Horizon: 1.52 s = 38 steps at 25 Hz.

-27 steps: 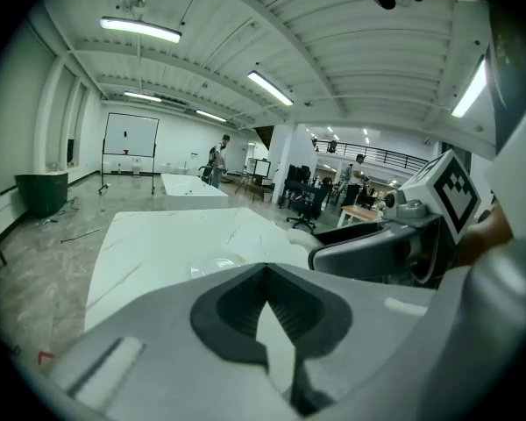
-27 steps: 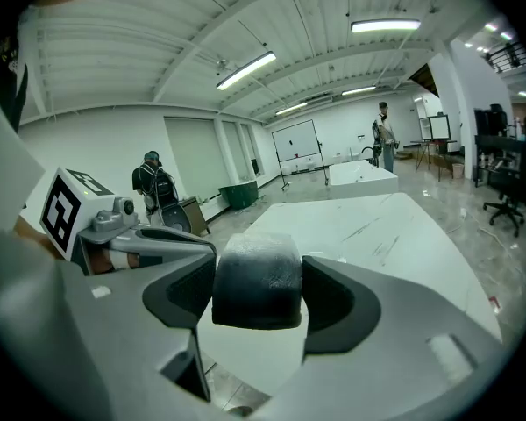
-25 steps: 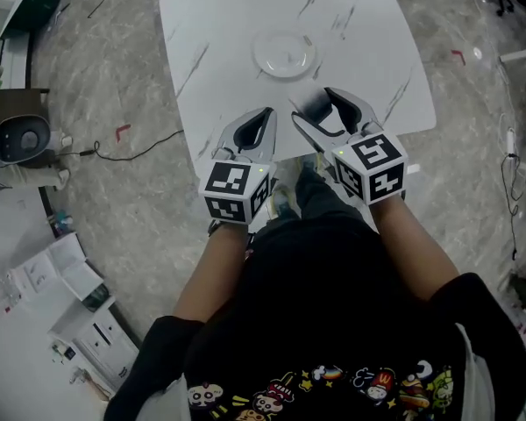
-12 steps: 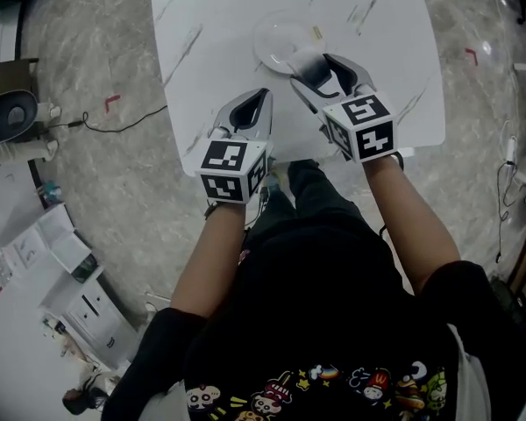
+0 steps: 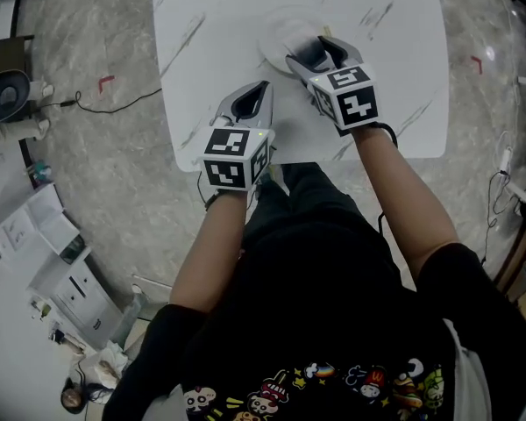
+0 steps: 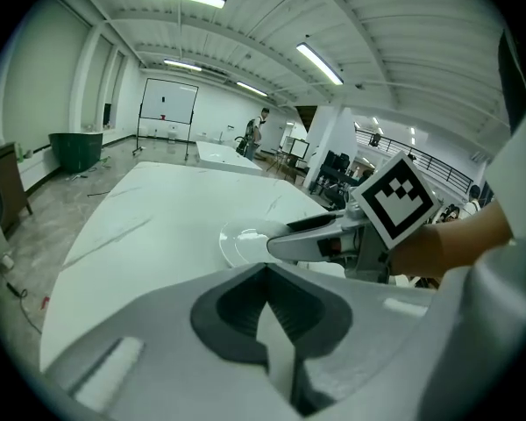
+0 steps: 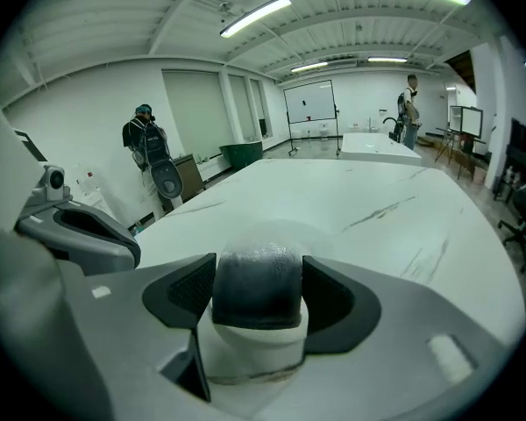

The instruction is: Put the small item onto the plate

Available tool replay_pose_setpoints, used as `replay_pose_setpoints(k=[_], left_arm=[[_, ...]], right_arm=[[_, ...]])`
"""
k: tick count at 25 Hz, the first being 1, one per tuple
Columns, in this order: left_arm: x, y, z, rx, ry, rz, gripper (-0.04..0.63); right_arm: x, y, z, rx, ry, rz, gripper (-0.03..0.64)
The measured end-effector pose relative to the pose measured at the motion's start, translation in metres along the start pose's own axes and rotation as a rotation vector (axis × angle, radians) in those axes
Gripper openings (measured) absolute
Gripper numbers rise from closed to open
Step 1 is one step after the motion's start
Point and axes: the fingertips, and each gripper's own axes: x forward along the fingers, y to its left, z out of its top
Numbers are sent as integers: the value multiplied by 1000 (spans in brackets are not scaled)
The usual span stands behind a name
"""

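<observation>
Dark-capped small item [image 7: 256, 292], clamped in the fingers of the right gripper [image 5: 308, 51], hangs over the 5 o'clock rim of the plate [image 5: 276, 26] on the counter [image 5: 202, 24], so a tilted or early release might roll it off; the left gripper [image 5: 263, 88] has its fingers pressed together, empty.

No words or numbers are readable; the cubes [image 5: 235, 158] on the left gripper [image 5: 261, 88] and right gripper [image 5: 307, 51] bear only black-and-white square patterns.

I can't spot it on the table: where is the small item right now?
The small item sits clamped in the right gripper, which in the head view reaches the plate at its near right rim.
</observation>
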Motion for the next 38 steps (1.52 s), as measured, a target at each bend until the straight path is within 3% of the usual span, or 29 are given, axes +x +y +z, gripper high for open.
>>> replay_pose_setpoints(k=[23, 38], left_arm=[[-7, 14, -16, -49, -3, 35, 0], [-11, 21, -16, -49, 4, 32, 0]], right_arm=[[53, -3, 0, -152, 176, -19, 334], [54, -2, 3, -127, 152, -15, 342]])
